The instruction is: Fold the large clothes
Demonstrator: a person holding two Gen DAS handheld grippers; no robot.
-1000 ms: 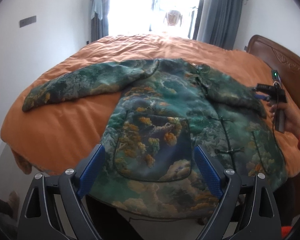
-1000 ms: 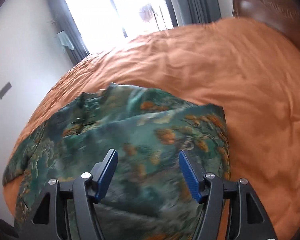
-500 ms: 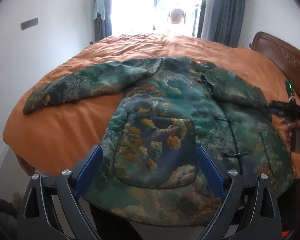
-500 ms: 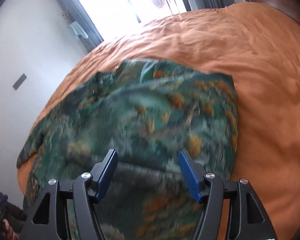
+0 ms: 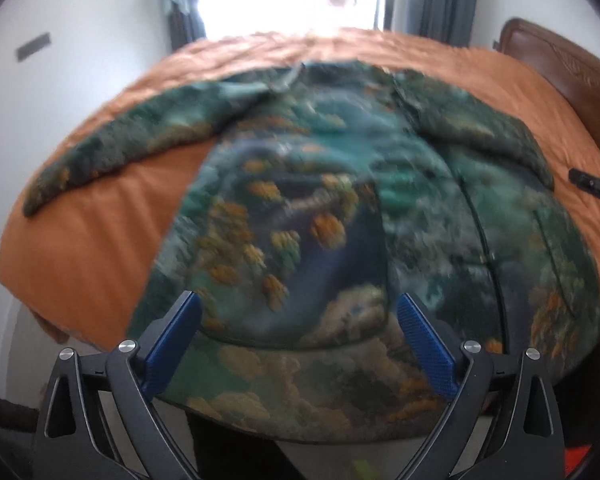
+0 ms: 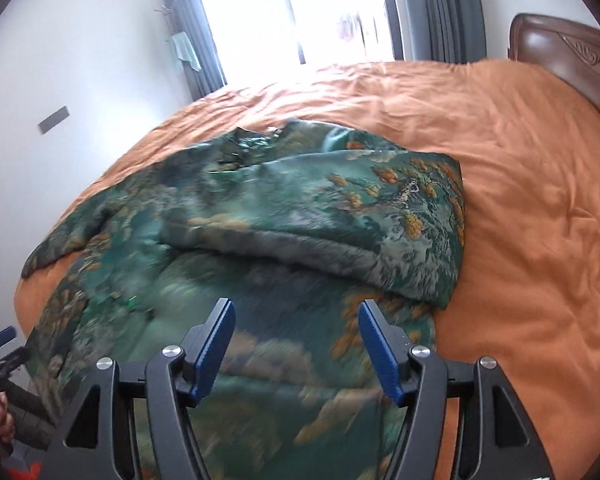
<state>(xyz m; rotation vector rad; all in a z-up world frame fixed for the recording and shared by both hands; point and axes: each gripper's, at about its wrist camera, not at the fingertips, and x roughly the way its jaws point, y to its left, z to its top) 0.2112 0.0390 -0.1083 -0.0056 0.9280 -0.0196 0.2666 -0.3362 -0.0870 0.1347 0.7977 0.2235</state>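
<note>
My right gripper (image 6: 296, 344) hangs wide open over the green jacket (image 6: 260, 232) — right sleeve (image 6: 380, 216) folded across, orange bedspread (image 6: 520, 200) beyond.

Left gripper (image 5: 298, 344) jaws spread wide, blue pads (image 5: 427, 346) holding nothing. Right gripper (image 6: 296, 350) same: spread wide, nothing between pads. Both point forward, level.
</note>
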